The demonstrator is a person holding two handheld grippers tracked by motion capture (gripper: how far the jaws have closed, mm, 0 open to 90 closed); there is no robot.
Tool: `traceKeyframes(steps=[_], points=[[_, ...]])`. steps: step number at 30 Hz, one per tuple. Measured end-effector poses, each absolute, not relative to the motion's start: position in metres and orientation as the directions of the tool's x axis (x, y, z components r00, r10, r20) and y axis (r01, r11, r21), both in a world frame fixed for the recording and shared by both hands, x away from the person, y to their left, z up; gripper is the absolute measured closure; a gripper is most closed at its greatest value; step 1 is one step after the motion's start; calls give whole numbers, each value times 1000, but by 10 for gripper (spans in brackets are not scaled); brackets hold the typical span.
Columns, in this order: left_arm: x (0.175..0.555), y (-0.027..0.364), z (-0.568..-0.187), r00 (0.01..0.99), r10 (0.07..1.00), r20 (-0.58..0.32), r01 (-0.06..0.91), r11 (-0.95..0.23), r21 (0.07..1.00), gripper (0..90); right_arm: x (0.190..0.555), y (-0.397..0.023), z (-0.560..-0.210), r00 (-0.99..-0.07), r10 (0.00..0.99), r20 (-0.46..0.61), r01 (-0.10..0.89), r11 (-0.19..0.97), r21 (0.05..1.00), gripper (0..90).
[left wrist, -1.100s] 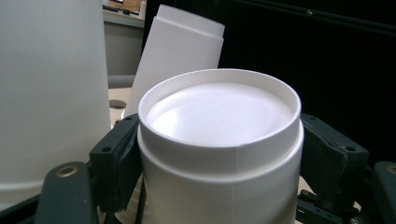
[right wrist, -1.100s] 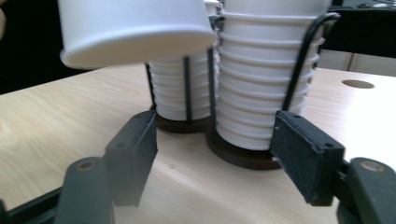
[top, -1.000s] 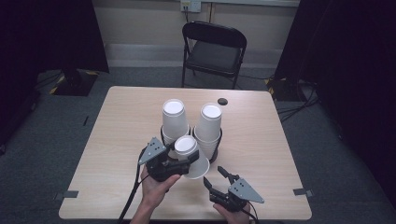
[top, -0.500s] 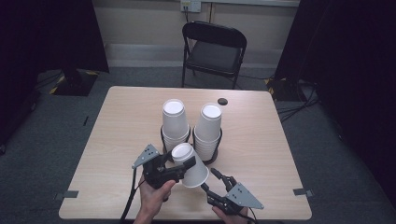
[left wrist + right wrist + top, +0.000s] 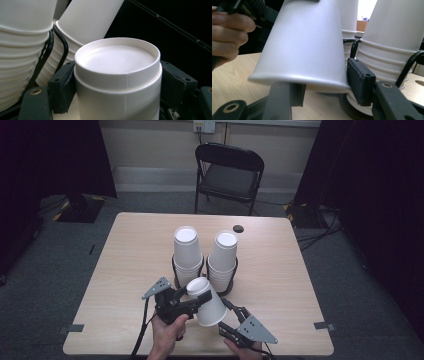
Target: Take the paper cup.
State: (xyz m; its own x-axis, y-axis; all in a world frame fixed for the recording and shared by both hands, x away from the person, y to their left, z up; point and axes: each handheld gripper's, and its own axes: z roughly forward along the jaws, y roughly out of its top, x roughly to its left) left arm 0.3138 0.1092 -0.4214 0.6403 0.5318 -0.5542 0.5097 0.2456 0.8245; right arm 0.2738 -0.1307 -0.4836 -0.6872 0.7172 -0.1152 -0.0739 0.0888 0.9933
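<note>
A white paper cup hangs upside down and tilted above the table's near edge. My left gripper is shut on its narrow base end; in the left gripper view both pads press the cup just under its base. My right gripper reaches the cup's wide rim from the lower right. Its jaws have just been closing. In the right gripper view the rim's wall lies between them: the right pad is at the rim's outside, and the left jaw sits below the mouth, apart from it.
Two stacks of upside-down white cups stand in black wire holders mid-table, just behind the held cup. A small dark disc lies on the wooden table. A black folding chair stands beyond the far edge.
The held cup has tipped further over and come nearer, its rim swinging toward the right gripper. The right gripper's jaws have narrowed around that rim.
</note>
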Motion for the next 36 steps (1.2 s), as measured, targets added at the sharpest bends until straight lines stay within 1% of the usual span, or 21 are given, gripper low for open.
traceKeyframes(steps=[9,12,20,24,29,32,36], points=[[313,110,-422,628,500,-596,546,264,796,225,282,-125,-480,-684,715,-145,-111,95,989,587],[313,109,-423,623,495,-606,553,270,788,224,283,-124,-480,-683,716,-141,-110,89,990,611],[315,110,-424,617,477,-626,576,269,772,217,283,-128,-481,-671,725,-155,-123,97,988,752],[315,110,-425,618,478,-624,574,268,774,209,283,-131,-482,-665,731,-150,-117,96,988,823],[316,110,-427,621,475,-623,576,263,774,203,281,-132,-484,-670,729,-143,-112,92,990,834],[316,110,-428,636,490,-596,555,247,794,184,281,-133,-484,-674,724,-145,-116,91,989,841],[315,109,-427,645,493,-584,546,236,804,165,280,-134,-484,-679,721,-138,-106,89,990,843]])
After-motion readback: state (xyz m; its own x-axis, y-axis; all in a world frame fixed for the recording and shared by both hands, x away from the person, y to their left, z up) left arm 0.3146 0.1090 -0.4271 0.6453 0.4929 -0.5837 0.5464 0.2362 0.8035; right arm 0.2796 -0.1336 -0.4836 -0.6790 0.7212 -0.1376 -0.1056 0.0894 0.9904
